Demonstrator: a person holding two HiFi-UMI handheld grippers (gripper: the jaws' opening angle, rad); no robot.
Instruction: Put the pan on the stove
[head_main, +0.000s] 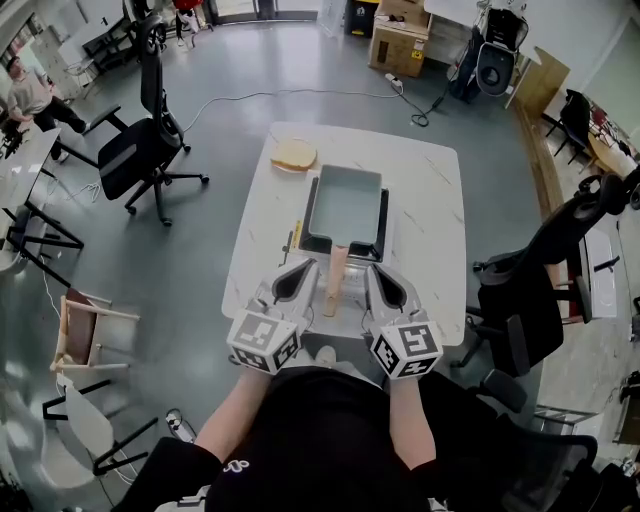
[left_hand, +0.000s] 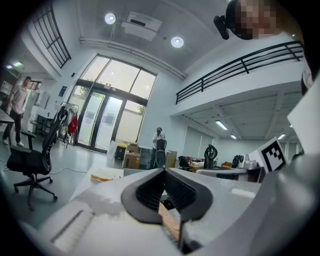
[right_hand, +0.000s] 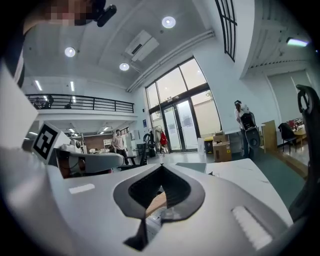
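Observation:
A rectangular grey-blue pan (head_main: 345, 205) sits on top of a black stove (head_main: 311, 240) at the middle of the white table (head_main: 430, 210). Its wooden handle (head_main: 337, 278) points back toward me. My left gripper (head_main: 310, 264) rests just left of the handle and my right gripper (head_main: 369, 268) just right of it; neither touches it. Both are shut with nothing between their pads. The left gripper view shows the shut left gripper (left_hand: 164, 170) with the handle (left_hand: 170, 221) below it. The right gripper view shows the shut right gripper (right_hand: 161, 165) and a piece of the handle (right_hand: 156, 202).
A flat tan piece (head_main: 293, 154) lies at the table's far left corner. One black office chair (head_main: 140, 150) stands to the left of the table and another (head_main: 535, 295) close on the right. Cardboard boxes (head_main: 398, 40) stand on the floor beyond.

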